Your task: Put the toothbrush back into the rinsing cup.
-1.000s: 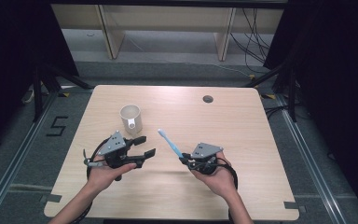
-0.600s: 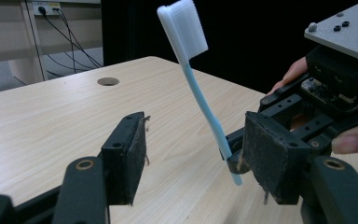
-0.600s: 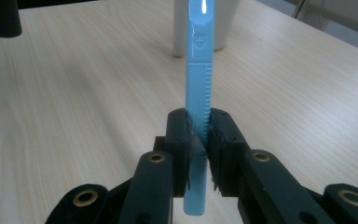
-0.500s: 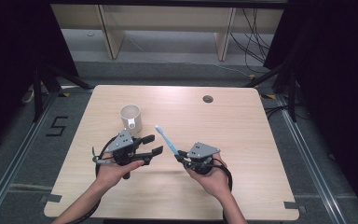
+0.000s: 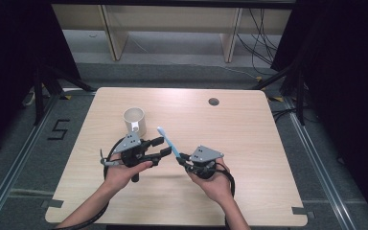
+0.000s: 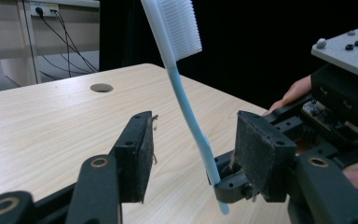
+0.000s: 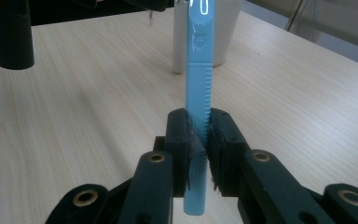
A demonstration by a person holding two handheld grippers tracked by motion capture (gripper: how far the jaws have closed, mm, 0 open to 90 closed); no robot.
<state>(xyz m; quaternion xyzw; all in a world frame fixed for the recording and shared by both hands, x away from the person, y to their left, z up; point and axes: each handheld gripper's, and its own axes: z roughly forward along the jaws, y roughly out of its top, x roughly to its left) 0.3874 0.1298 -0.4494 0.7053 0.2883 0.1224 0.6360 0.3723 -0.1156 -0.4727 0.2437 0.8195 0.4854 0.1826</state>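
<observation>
From above, our right gripper [image 5: 181,157] clamps the toothbrush [image 5: 167,140] near the mug [image 5: 135,120]. Through the left gripper view, our left gripper [image 6: 191,154], jaws just closing, straddles the handle untouched; an off-centre squeeze could twist it. Right gripper view: thin grip, so it might slip.

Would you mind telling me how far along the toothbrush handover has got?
Done: the right hand-held gripper grips the toothbrush by its handle, clear of the table. In hand: the left hand-held gripper has been closing its jaws around the handle, pads not yet touching. Left: the grasp, then probably the mug.
</observation>
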